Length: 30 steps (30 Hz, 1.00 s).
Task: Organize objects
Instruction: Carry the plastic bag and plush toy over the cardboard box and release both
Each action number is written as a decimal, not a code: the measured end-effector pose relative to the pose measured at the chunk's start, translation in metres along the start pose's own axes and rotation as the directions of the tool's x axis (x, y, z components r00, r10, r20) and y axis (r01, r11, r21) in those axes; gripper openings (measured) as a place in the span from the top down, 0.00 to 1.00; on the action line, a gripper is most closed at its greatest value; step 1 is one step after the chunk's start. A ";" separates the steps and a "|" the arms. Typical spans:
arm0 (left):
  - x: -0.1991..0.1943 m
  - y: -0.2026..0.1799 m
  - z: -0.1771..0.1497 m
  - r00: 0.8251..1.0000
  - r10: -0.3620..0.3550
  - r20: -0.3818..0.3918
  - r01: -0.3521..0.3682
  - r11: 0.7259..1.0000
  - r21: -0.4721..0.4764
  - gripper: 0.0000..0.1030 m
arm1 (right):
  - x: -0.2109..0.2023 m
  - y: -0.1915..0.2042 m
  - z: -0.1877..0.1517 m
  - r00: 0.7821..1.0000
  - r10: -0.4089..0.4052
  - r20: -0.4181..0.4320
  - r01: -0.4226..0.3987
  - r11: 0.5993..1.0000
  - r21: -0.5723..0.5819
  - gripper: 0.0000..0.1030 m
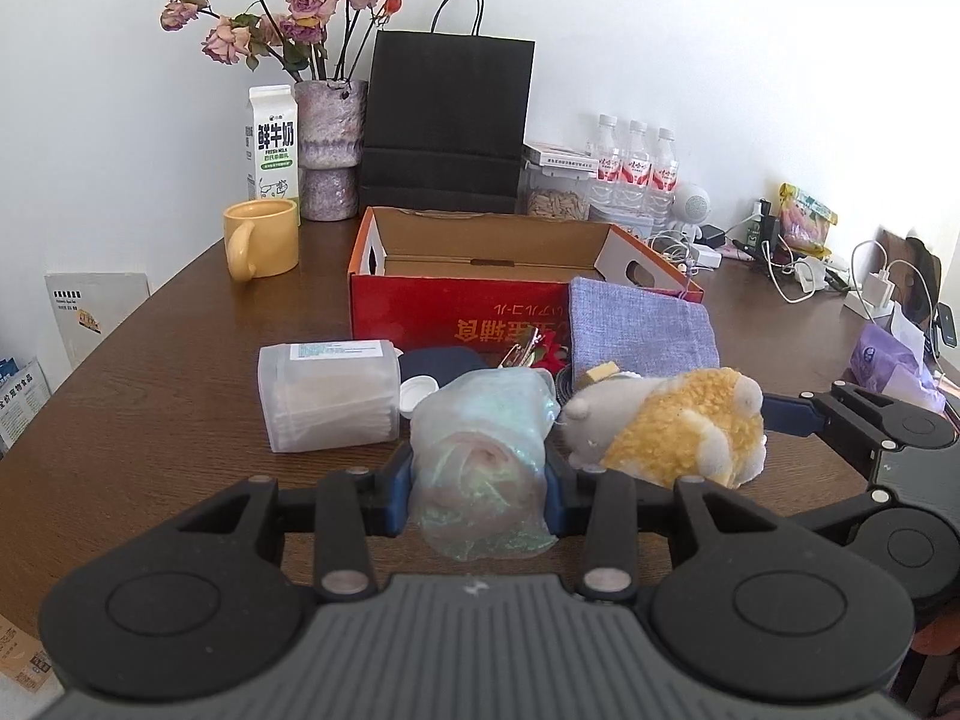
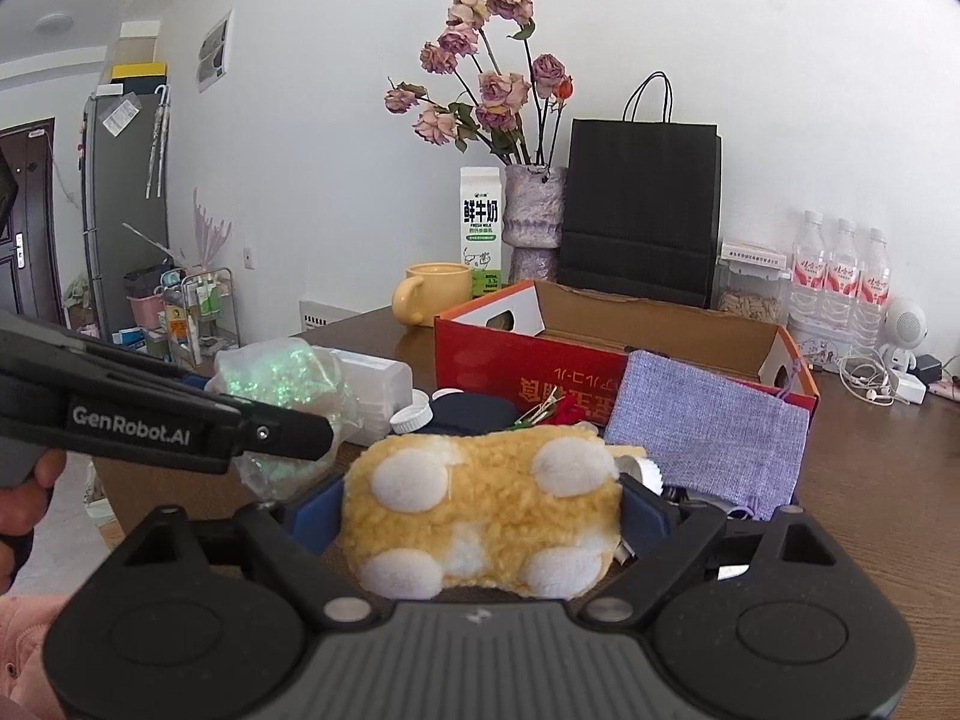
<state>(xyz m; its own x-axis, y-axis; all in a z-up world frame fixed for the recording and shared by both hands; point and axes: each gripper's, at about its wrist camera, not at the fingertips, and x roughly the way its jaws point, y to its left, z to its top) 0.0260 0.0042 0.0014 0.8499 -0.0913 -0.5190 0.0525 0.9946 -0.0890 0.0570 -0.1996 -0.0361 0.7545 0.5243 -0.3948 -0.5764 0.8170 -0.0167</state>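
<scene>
**Plush toy and wrapped bundle both gripped**

Plush toy (image 2: 480,516), yellow with white patches, sits clamped in the right gripper (image 2: 480,519) before the red box (image 1: 456,306). Beside it, the left gripper (image 1: 478,489) squeezes an iridescent wrapped bundle (image 1: 483,468) above the table (image 1: 150,396).

Premises: a lived-in home, dining or living area. Evidence: a brown wooden surface (image 1: 180,324) against a white wall, carrying a vase of dried roses (image 1: 330,150). Just left of the vase stands a milk carton (image 1: 272,144), with a yellow mug (image 1: 261,238) in front of it. To the vase's right are a black paper bag (image 1: 447,120) and water bottles (image 1: 636,168). In the right wrist view, far left of the vase: a refrigerator (image 2: 123,204), an entry door (image 2: 27,216) and a storage rack (image 2: 207,312).
</scene>
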 end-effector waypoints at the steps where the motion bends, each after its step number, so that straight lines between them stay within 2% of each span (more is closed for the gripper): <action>1: -0.001 0.000 0.001 1.000 0.000 0.002 0.000 1.000 -0.001 0.60 | -0.001 0.000 0.001 1.000 -0.002 0.005 0.002 1.000 0.000 0.12; 17: 0.003 0.002 0.029 0.998 0.008 0.061 -0.008 1.000 0.008 0.60 | 0.000 -0.015 0.015 0.996 -0.064 0.061 0.063 0.998 0.021 0.12; 30: 0.036 -0.002 0.070 0.995 0.011 0.101 -0.013 1.000 0.019 0.60 | 0.024 -0.050 0.042 0.984 -0.131 0.120 0.128 0.991 0.029 0.12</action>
<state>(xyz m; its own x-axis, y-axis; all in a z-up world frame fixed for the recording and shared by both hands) 0.0931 0.0022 0.0429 0.8989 -0.0752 -0.4317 0.0516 0.9965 -0.0662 0.1173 -0.2171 -0.0060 0.8555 0.4379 -0.2764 -0.4656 0.8841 -0.0402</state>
